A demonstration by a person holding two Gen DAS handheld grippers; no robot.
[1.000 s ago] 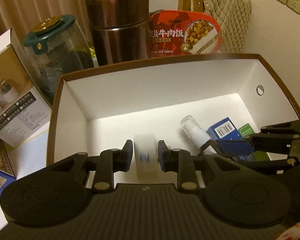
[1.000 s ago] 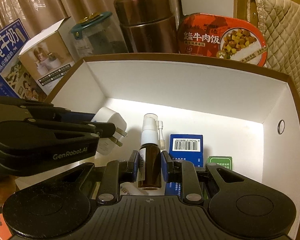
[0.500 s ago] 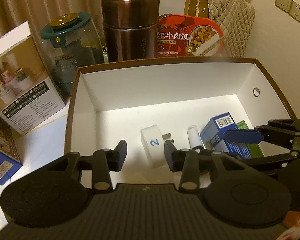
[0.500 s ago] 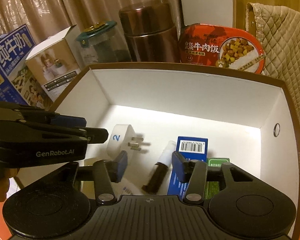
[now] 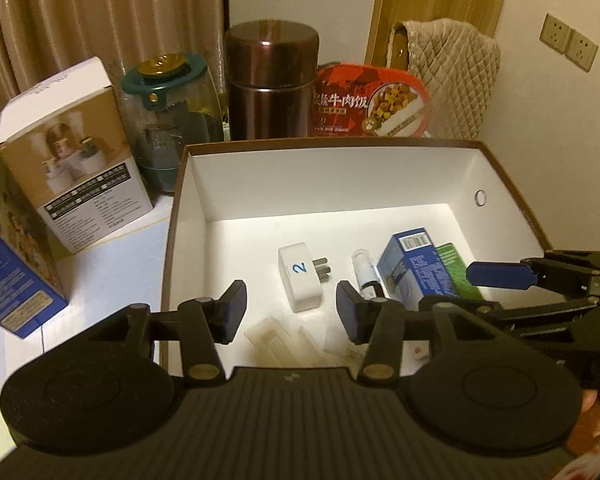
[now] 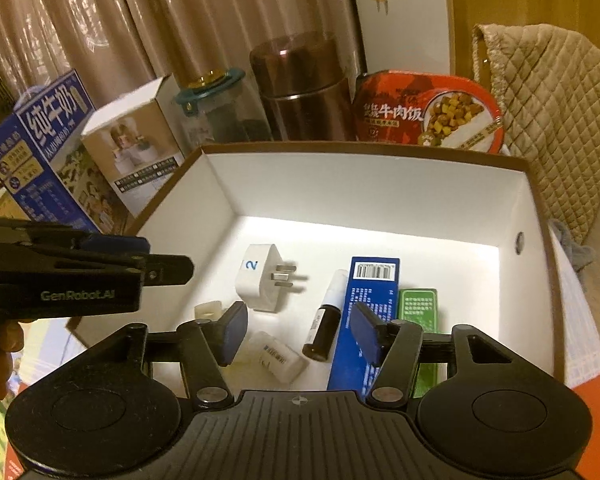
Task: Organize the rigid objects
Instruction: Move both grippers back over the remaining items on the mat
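Both grippers have let go since the earlier frames and pulled up and back from the box [image 5: 496, 168]: the left gripper [image 5: 291, 307], which was clamped on the white plug adapter [image 5: 299, 276], and the right gripper [image 6: 298, 332], which was clamped on the dark spray bottle [image 6: 326, 322], have both just been opening, and their jaws now stand apart with nothing pressed between them. That adapter, marked with a blue 2, lies flat on the white floor of the brown-rimmed box, prongs pointing toward the bottle, which lies on its side just beside a blue carton [image 6: 370, 304]. A green packet [image 6: 418, 304] lies against the carton's far side. Small whitish pieces [image 6: 278, 354] rest near the box's front wall. Behind the box on the worktop stand a brown flask [image 5: 270, 84], a teal-lidded jar [image 5: 170, 116] and a red meal tray [image 5: 370, 100]
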